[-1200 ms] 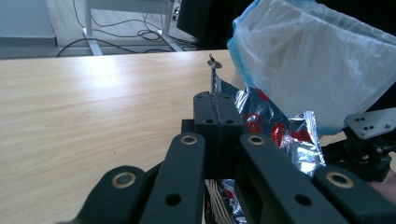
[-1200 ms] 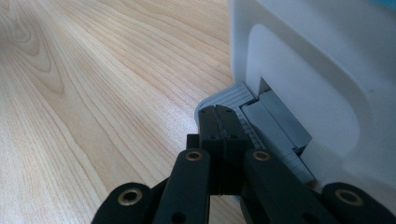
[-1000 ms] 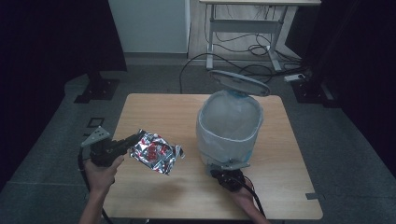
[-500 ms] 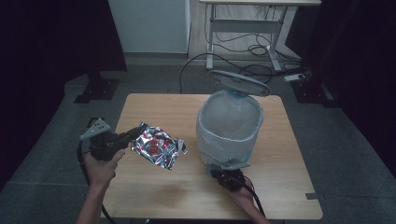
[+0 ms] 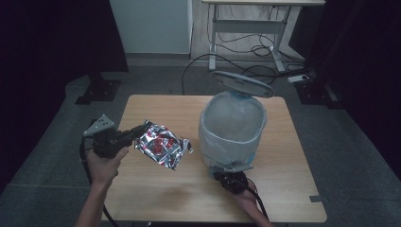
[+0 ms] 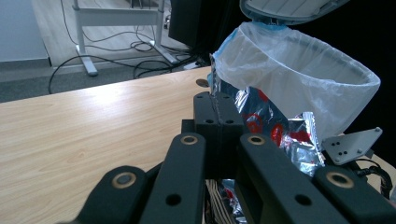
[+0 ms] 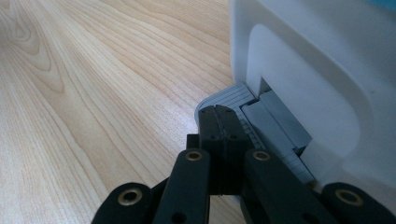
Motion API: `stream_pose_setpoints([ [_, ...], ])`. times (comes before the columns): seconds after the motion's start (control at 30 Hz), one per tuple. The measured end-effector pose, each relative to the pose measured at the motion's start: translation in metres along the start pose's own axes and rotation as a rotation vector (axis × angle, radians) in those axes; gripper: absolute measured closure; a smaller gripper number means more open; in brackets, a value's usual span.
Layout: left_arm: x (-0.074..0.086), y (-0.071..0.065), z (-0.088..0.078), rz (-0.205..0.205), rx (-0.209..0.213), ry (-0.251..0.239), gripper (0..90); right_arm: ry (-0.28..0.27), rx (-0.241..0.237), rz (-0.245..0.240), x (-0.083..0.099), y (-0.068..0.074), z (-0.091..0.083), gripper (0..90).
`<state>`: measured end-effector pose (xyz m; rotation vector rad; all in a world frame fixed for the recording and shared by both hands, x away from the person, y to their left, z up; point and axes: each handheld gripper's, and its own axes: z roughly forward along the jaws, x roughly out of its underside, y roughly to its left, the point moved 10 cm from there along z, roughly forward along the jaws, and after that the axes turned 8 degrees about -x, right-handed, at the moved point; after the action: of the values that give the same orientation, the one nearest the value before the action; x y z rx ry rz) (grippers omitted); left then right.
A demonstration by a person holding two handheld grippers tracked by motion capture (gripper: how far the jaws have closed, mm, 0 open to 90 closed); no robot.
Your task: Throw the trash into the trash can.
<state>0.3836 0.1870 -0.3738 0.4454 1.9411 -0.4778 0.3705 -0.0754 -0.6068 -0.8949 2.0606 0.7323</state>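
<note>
Left gripper (image 5: 137,134), jaws clamped on the foil packet (image 5: 162,150), should carry it over the lined bin (image 5: 231,128) while the closed right gripper (image 7: 218,114) holds down the pedal (image 7: 243,109)

Bare table (image 5: 156,198) lies open left of the bin (image 5: 231,130), whose raised lid (image 5: 242,83) overhangs its far rim.

The foil bag (image 5: 162,146) hangs from the left tool (image 5: 138,130), clamped at its edge, above the counter (image 5: 156,189) and to the tool's right in the high view. Beyond the bag stands the bin (image 5: 231,130), its lid (image 5: 242,83) raised behind it. The right tool (image 7: 218,112) rests on the pedal (image 7: 238,100) at the bin's near foot.
</note>
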Motion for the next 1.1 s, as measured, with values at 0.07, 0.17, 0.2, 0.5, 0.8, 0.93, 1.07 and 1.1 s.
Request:
stream_pose_setpoints([
  [0.07, -0.002, 0.0, 0.001, 0.001, 0.001, 0.002, 90.0, 0.0, 0.0, -0.001, 0.0, 0.0, 0.0, 89.8],
  [0.17, -0.007, -0.001, 0.002, -0.001, 0.002, 0.001, 90.0, 0.0, 0.0, 0.001, 0.0, 0.0, 0.0, 89.8],
  [0.2, -0.009, -0.002, 0.003, 0.0, 0.005, 0.0, 90.0, -0.002, -0.001, 0.001, 0.0, 0.0, 0.0, 89.8],
  [0.5, -0.032, -0.01, 0.004, 0.017, 0.016, -0.019, 90.0, 0.001, 0.0, -0.001, 0.0, 0.0, 0.0, 89.8],
  [0.8, -0.038, -0.015, 0.006, 0.023, 0.021, -0.019, 90.0, 0.001, -0.002, -0.004, 0.0, 0.0, 0.0, 89.8],
  [0.93, -0.039, -0.016, 0.009, 0.024, 0.021, -0.015, 90.0, 0.002, -0.001, -0.005, 0.0, 0.0, 0.0, 89.8],
  [1.07, -0.042, -0.017, 0.011, 0.027, 0.022, -0.016, 90.0, 0.002, -0.001, -0.005, 0.0, 0.0, 0.0, 89.8],
  [1.1, -0.043, -0.017, 0.011, 0.027, 0.023, -0.015, 90.0, 0.002, -0.001, -0.006, 0.0, 0.0, 0.0, 89.8],
])
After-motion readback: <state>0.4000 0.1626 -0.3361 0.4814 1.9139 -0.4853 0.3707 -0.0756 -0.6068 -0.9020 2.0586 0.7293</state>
